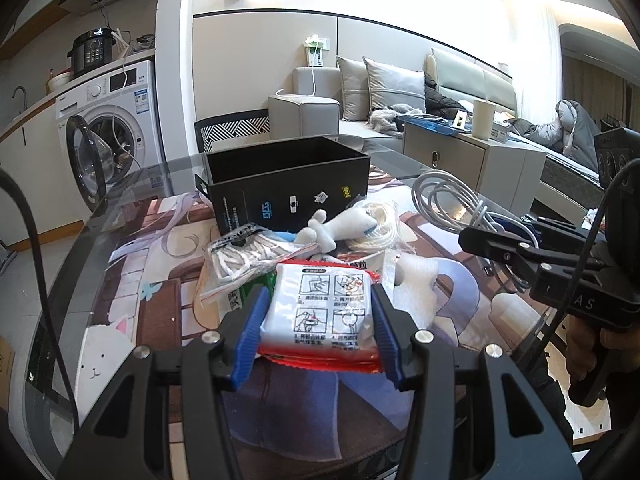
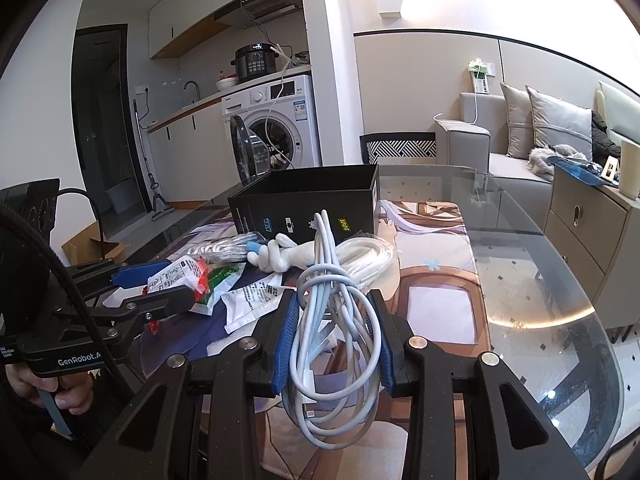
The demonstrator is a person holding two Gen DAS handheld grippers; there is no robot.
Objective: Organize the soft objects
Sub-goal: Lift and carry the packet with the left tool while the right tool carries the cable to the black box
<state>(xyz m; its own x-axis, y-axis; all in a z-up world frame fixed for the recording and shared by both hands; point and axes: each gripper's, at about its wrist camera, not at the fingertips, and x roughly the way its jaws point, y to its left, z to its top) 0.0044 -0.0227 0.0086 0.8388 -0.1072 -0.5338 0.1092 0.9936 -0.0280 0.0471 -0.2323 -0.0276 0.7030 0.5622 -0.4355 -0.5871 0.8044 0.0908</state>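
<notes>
My left gripper (image 1: 320, 304) is shut on a red-and-white packet (image 1: 328, 308) with printed instruction pictures, held just above the pile of soft items. The right wrist view shows that same left gripper (image 2: 168, 282) and packet (image 2: 180, 276) at the left. My right gripper (image 2: 336, 300) is shut on a pale bundled cable (image 2: 332, 320) that hangs in loops between its blue pads. An open black box (image 1: 288, 188) stands behind the pile. In front of the black box (image 2: 308, 208) lie a white plush toy (image 2: 280, 256) and a bagged coil of clear cord (image 2: 360, 256).
The glass table (image 2: 520, 260) carries a patterned mat. A bag of white rope (image 1: 240, 256), a green packet (image 1: 248, 292) and white foam (image 1: 416, 280) lie in the pile. A chair back (image 2: 400, 146) stands behind the table, with a washing machine (image 2: 276, 120) beyond.
</notes>
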